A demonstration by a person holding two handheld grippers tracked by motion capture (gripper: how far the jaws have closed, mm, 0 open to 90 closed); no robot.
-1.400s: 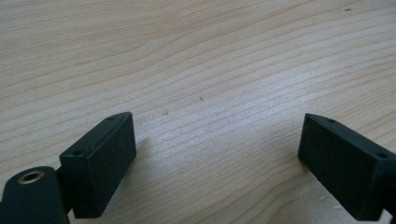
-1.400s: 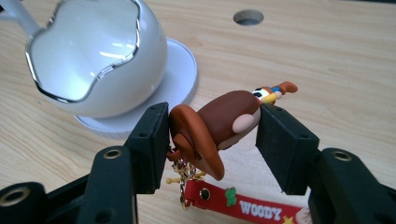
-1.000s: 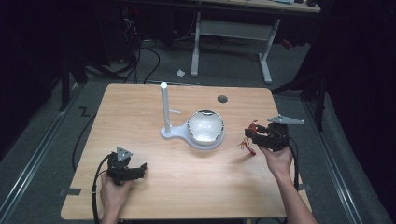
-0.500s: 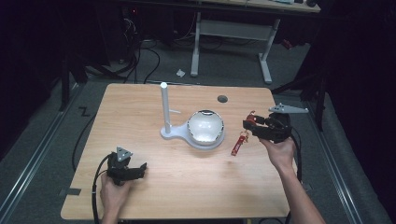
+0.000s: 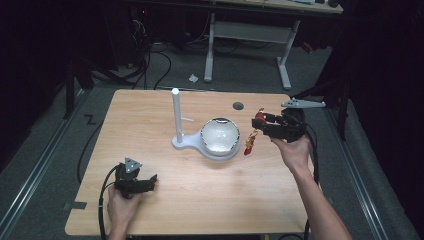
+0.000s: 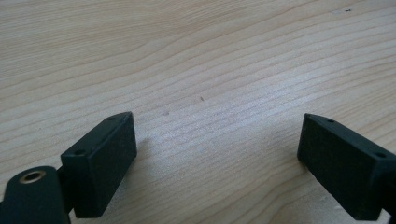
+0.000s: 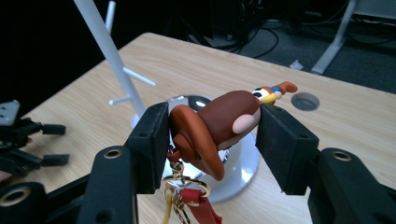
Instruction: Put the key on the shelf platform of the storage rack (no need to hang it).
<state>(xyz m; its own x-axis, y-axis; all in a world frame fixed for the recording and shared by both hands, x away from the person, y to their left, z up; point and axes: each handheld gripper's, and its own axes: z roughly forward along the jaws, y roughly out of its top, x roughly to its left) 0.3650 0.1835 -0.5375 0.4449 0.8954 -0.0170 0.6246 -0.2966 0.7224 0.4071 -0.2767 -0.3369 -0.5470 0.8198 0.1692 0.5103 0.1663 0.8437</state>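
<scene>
My right gripper (image 5: 261,120) is shut on a brown toy figure keychain (image 7: 219,126), held in the air just right of the shiny bowl (image 5: 220,136). A gold ring and a red strap (image 5: 248,143) dangle below the figure, off the table. In the right gripper view my right gripper (image 7: 212,128) presses both pads on the figure's sides. A white stand (image 5: 176,114) with a tall pole and small pegs rises left of the bowl. My left gripper (image 5: 146,181) rests open on the table at the near left, with only bare wood between the jaws of the left gripper (image 6: 217,154).
The wooden table (image 5: 150,125) has a round cable hole (image 5: 238,106) near its far edge. Beyond the table are a dark floor with cables and a desk frame (image 5: 250,30). In the right gripper view, the stand's pole (image 7: 109,51) stands ahead at the left.
My right hand has risen and shifted left toward the bowl with the keychain, lifting the red strap off the table. The left hand has stayed put.
</scene>
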